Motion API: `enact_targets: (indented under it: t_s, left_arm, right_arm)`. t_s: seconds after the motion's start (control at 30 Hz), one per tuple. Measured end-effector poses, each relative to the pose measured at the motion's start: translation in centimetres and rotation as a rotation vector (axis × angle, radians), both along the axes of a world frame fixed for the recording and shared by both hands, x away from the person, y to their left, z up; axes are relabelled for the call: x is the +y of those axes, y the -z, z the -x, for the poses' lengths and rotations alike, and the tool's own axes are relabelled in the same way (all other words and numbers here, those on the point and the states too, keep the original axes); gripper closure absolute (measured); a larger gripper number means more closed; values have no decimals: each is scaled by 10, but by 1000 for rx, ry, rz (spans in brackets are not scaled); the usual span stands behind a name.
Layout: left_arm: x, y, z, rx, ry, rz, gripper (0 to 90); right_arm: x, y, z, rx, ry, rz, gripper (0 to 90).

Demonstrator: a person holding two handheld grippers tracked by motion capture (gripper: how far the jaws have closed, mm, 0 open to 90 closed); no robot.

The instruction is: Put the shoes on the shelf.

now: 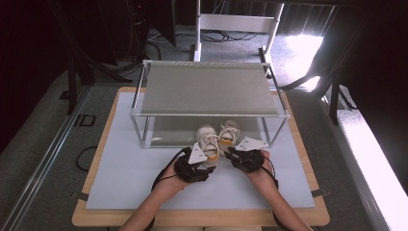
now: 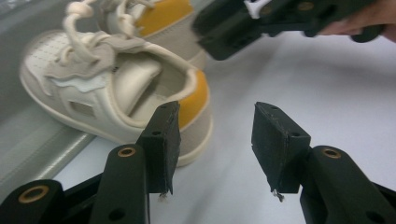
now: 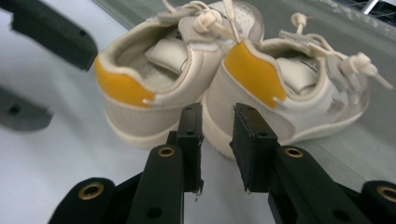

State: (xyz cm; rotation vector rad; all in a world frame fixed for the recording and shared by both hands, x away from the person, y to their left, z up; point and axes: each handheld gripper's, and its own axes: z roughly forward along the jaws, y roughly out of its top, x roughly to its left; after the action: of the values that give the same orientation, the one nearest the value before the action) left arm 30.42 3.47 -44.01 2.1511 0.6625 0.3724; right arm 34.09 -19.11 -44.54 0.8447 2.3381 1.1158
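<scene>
2 shoes (image 1: 217, 138) sit side by side at the rack's (image 1: 207, 89) front edge.

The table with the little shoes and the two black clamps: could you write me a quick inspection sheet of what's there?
Surface: pale mat on a wooden table.
Job's things: two small cream shoes with yellow heels, left shoe, right shoe, side by side at the front edge of a metal-framed shelf.
Clutter: nothing seen.
Grippers: left gripper open, empty, beside the left shoe's heel; right gripper narrowly open, empty, behind the heels.
Cables: black cable trails from the left gripper.
Surroundings: grey carpet, cords on the floor beyond.
</scene>
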Motion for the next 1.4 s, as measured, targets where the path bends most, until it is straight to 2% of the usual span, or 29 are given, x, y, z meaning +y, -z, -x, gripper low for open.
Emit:
enact_targets:
  t_s: [0.13, 0.27, 0.3, 0.37, 0.53, 0.6, 0.63, 0.73, 1.03, 1.17, 1.33, 1.4]
  left_arm:
    - [-5, 4, 4, -10, -5, -36, 513]
    - [-5, 6, 3, -11, -12, -19, 538]
    - [-6, 6, 4, -29, -19, -27, 538]
    - [-6, 4, 3, -42, -25, -24, 545]
    - [-4, -6, -5, -85, -90, 6, 557]
    - [-5, -11, -10, -82, -106, 4, 557]
    - [-7, -11, -13, -79, -108, -15, 557]
    - [-10, -7, -17, -118, -109, -52, 556]
    - [-11, -3, -30, -129, -104, -58, 556]
    - [-17, -2, -36, -146, -106, -69, 546]
    - [-23, 0, -46, -144, -107, -52, 547]
    - [-26, 0, -49, -156, -109, -63, 547]
  right_arm:
    - [5, -1, -4, 3, 2, 2, 737]
    - [6, -1, -2, -8, 16, 10, 744]
    - [6, 0, -2, -9, 18, 8, 742]
    - [5, 2, -2, -8, 17, -10, 719]
    - [6, 2, -1, -14, 20, -8, 717]
    - [6, 2, -2, -11, 19, -14, 717]
    - [6, 2, -2, -10, 19, -18, 716]
    - [5, 2, -2, -5, 20, -21, 706]
    - [5, 2, -8, -10, 30, -5, 724]
    - [3, 3, -16, -8, 46, -7, 709]
    - [0, 3, -26, -2, 77, -9, 711]
    - [-1, 3, -30, 1, 90, -14, 710]
